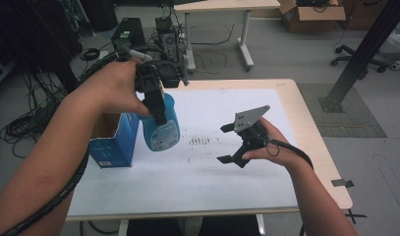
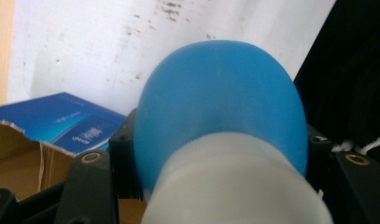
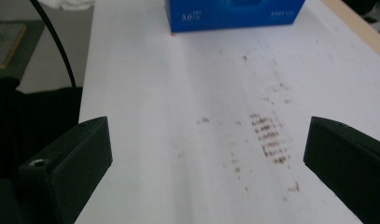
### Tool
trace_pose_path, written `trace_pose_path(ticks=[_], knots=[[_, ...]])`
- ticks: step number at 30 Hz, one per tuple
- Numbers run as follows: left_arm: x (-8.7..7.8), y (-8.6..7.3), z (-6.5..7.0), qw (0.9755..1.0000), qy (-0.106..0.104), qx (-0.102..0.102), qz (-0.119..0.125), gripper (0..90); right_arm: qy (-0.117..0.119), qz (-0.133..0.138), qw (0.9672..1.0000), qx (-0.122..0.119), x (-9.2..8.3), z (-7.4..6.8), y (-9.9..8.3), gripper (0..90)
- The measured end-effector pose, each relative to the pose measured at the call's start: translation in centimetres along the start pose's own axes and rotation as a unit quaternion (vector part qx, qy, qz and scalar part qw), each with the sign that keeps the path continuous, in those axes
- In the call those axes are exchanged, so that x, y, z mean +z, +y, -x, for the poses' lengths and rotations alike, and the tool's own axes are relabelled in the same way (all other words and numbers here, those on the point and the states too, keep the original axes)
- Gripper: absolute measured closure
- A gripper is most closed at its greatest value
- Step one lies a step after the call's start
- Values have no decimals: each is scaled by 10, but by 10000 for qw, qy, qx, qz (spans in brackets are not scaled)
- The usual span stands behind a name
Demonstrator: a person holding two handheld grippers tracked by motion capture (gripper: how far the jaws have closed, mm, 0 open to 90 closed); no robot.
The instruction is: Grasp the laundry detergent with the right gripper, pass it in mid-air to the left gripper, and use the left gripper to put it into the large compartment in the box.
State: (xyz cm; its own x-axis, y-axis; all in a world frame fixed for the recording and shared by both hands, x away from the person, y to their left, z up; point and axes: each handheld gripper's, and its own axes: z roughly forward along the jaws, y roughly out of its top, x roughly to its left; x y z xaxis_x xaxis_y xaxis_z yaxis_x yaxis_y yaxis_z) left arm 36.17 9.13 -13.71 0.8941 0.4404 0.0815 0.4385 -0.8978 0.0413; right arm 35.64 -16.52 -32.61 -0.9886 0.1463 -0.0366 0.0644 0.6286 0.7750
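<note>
My left gripper (image 1: 156, 105) is shut on a blue bottle (image 1: 162, 127) and holds it in the air, just right of an open blue box (image 1: 113, 140). In the left gripper view the bottle (image 2: 220, 107) sits between the jaws with its white neck nearest the camera, and the box (image 2: 61, 123) lies below at the left. My right gripper (image 1: 226, 144) hovers over the white sheet (image 1: 197, 172) at mid-table, its jaws wide apart and holding nothing. The right gripper view looks along the sheet (image 3: 178, 116) to the blue box (image 3: 232, 16) at the far end.
Dark scuff marks (image 1: 198, 141) dot the sheet between the two grippers. The table's wooden edge (image 1: 315, 147) runs along the right. Beyond the table stand computer equipment (image 1: 163, 39), cables on the floor, another table (image 1: 227, 7) and a black metal post (image 1: 359, 54).
</note>
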Motion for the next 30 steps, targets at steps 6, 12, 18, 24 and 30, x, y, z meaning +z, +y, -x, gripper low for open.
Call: trace_pose_path(ticks=[6, 12, 18, 24, 30], knots=[[-16, -4, -6, 9978, 74, -654, -57, 373, -38, -482, 9988, -18, -12, 9, 3, 16], [-25, -11, -16, 9899, 71, -1404, -204, 372, -79, -756, 9971, -34, -19, 16, 8, 18], [-32, -24, -28, 9824, 94, -1860, -168, 372, -22, -1281, 9917, -122, -26, 26, 9, 24], [-42, -38, -43, 9687, 160, -2477, -65, 373, -10, -1479, 9890, -52, -33, 32, 11, 24], [-52, -48, -58, 9576, 217, -2872, -51, 373, 95, -1619, 9868, -19, -34, 36, 9, 25]])
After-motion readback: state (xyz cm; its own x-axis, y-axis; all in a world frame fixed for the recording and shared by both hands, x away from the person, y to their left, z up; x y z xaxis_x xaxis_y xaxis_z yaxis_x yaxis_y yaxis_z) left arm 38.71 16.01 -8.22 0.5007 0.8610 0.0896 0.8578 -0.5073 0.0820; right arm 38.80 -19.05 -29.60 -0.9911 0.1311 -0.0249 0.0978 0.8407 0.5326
